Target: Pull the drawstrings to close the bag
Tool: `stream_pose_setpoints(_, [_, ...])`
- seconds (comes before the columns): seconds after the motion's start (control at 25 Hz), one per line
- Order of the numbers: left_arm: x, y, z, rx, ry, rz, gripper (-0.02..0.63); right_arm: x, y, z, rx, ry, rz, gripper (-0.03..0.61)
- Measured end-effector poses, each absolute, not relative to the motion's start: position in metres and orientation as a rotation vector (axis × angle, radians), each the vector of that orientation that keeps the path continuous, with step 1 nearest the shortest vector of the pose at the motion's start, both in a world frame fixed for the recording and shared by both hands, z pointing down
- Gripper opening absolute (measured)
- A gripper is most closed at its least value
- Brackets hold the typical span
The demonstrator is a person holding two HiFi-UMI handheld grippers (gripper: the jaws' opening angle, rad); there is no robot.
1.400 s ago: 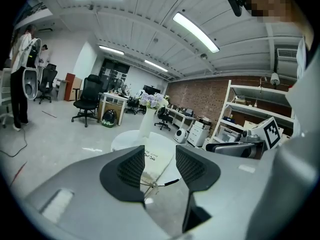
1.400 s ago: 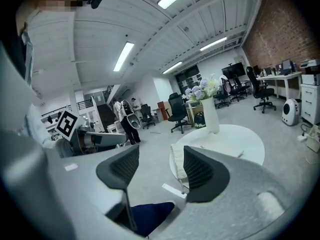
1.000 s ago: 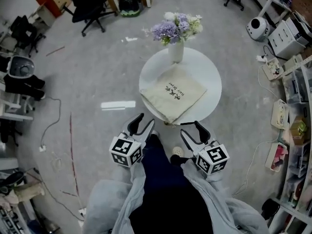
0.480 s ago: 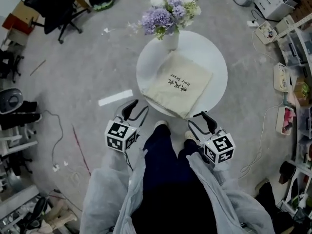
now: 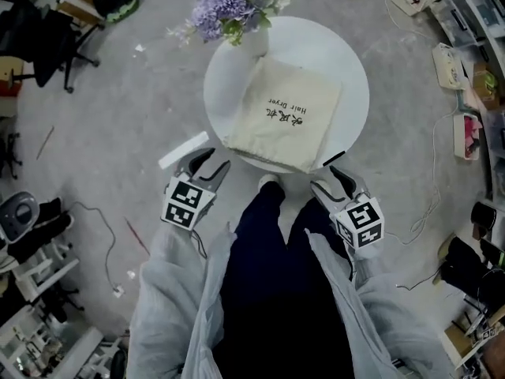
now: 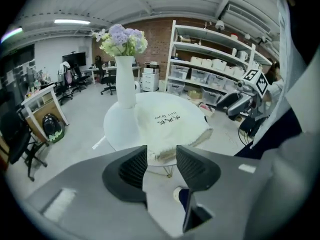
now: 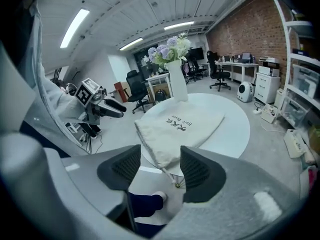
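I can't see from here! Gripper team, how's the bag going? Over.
Left gripper open, empty. Right gripper open, empty. Bag flat on table, drawstrings untouched. Flowers at far edge, nothing blocking.

Bag [image 5: 284, 121] lies on table [image 5: 351, 85] (vase [image 6: 125, 84] behind it, at far edge).

Head view overhead; gripper views low, seemingly near, share table [image 5: 347, 77].
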State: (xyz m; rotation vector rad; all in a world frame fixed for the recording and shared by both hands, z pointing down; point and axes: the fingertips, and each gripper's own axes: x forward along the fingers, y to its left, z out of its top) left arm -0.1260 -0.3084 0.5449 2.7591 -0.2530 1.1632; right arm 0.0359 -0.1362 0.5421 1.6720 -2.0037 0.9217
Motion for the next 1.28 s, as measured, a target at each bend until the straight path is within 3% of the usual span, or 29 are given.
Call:
stream_pose_setpoints(0.56, [-0.126,-0.330,0.611,2.926,0.362,1.855,0.190,0.022,-0.124,0.613,1.508,-1.843,0.935,0.216])
stream_pose_setpoints(1.0, [-0.112,-0.328,0.632,3.084,0.589,2.025,0.190,0.019,-0.137,0.631,1.425,-1.765,0.783,0.199])
stream_pose_setpoints(1.24, [-0.108,-0.320,0.635,3.135,0.713,2.093,0.149,0.022,-0.140,0.635,1.440,-1.737,0.740,0.159])
stream_pose_setpoints(1.28, [-0.107,-0.319,0.633,3.151,0.715,2.089,0.119,0.023,-0.139,0.635,1.437,-1.726,0.719,0.143])
